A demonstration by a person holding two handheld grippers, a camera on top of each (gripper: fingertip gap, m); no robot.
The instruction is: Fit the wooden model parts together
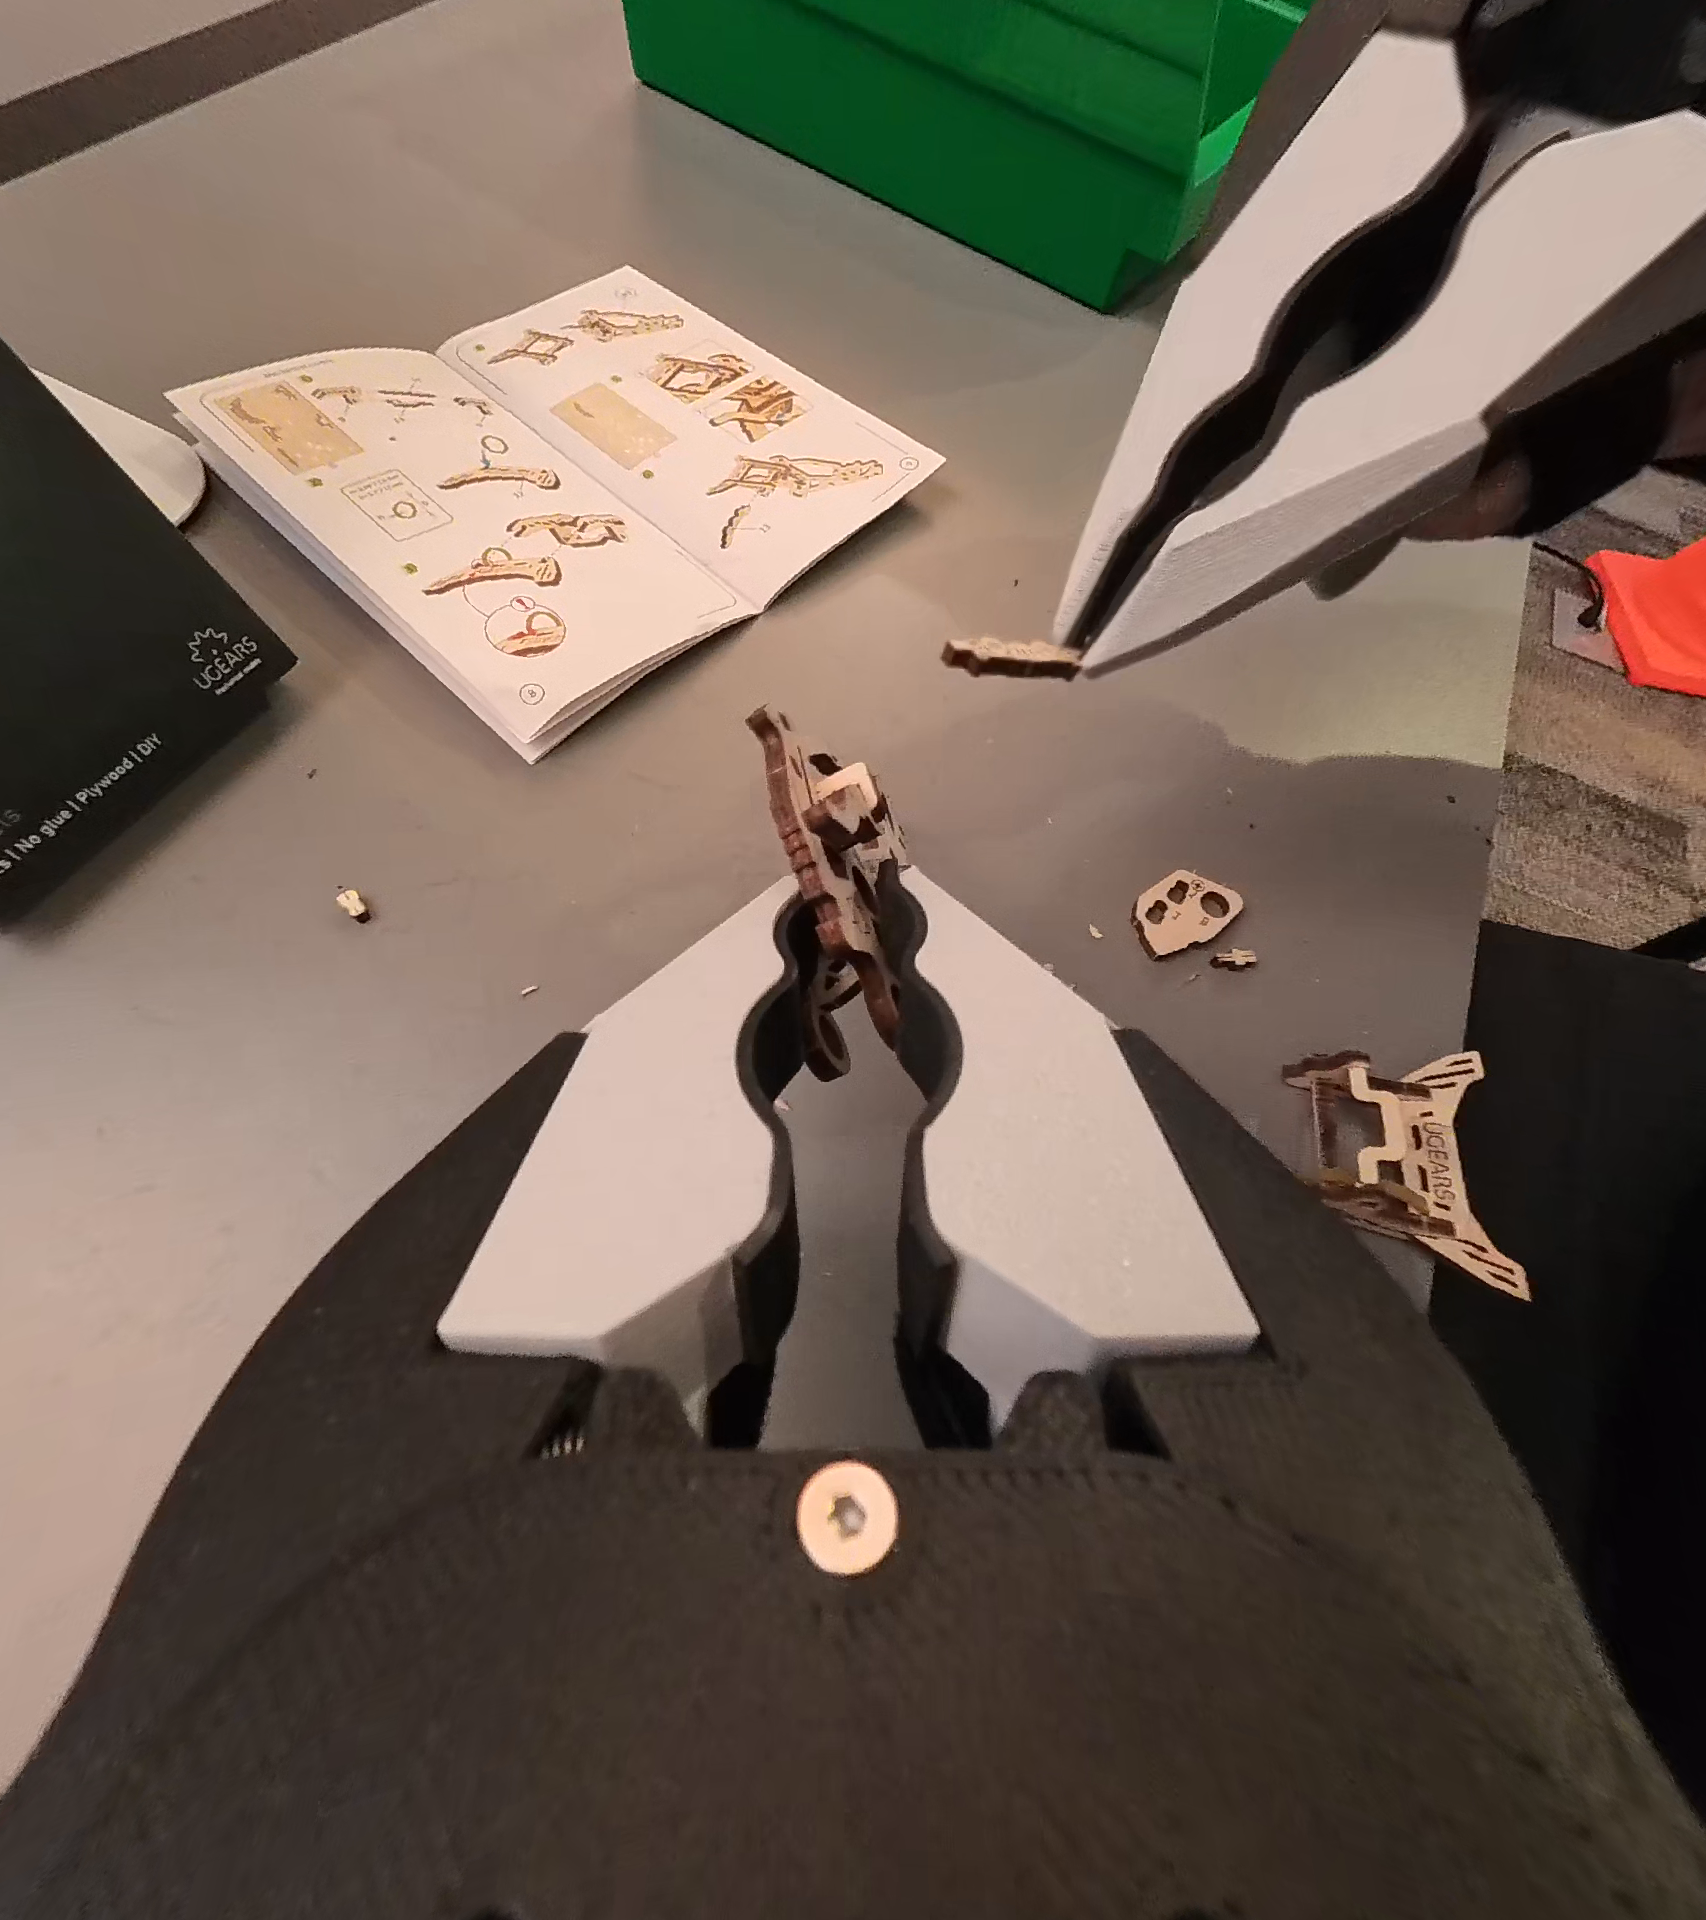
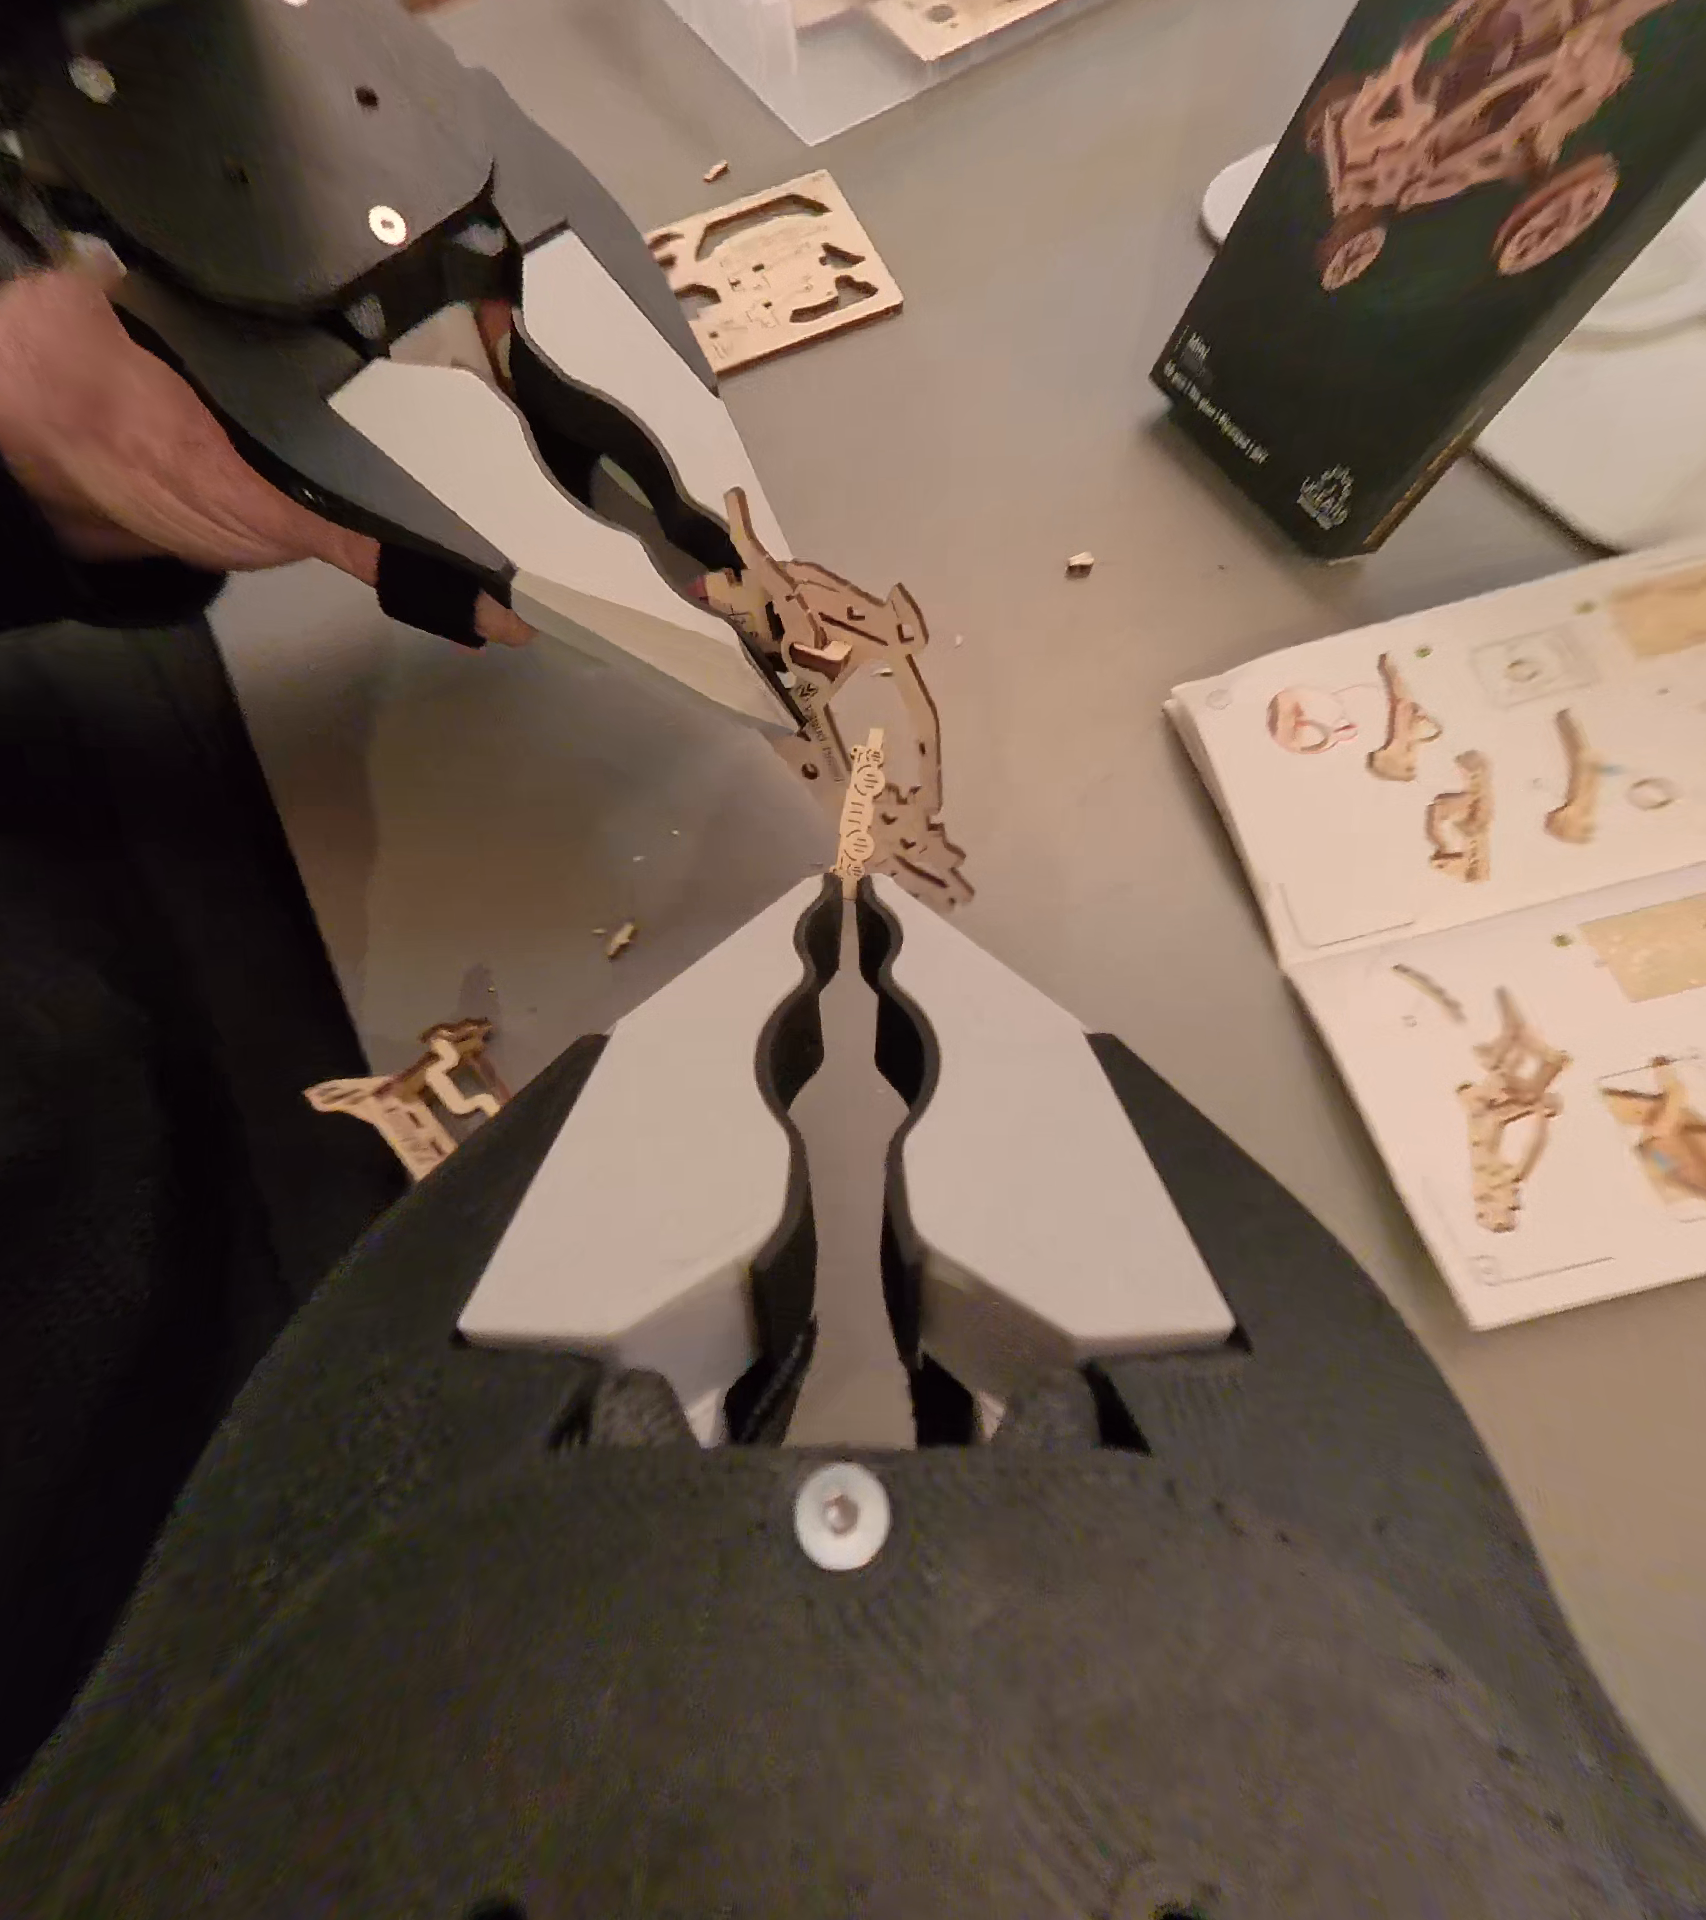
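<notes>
My left gripper [image 1: 844, 899] is shut on a partly built wooden frame assembly [image 1: 833, 821], held upright above the grey table; it also shows in the right wrist view [image 2: 828, 644]. My right gripper [image 2: 847, 883] is shut on a small flat wooden strip [image 2: 859, 805], pinched at its lower end. In the left wrist view the right gripper [image 1: 1077, 649] comes in from the upper right, its strip [image 1: 1010, 657] a short way above and to the right of the frame, apart from it.
An open instruction booklet [image 1: 558, 488] lies on the table [image 1: 516, 935]. A dark product box [image 1: 49, 623] stands left, a green bin [image 1: 953, 125] behind. Loose wooden pieces [image 1: 1187, 912], a built sub-part [image 1: 1400, 1153], a punched-out sheet [image 2: 776, 286]. A person's hand [image 2: 153, 457]. The gap from one gripper's tips to the other's is roughly 6 cm.
</notes>
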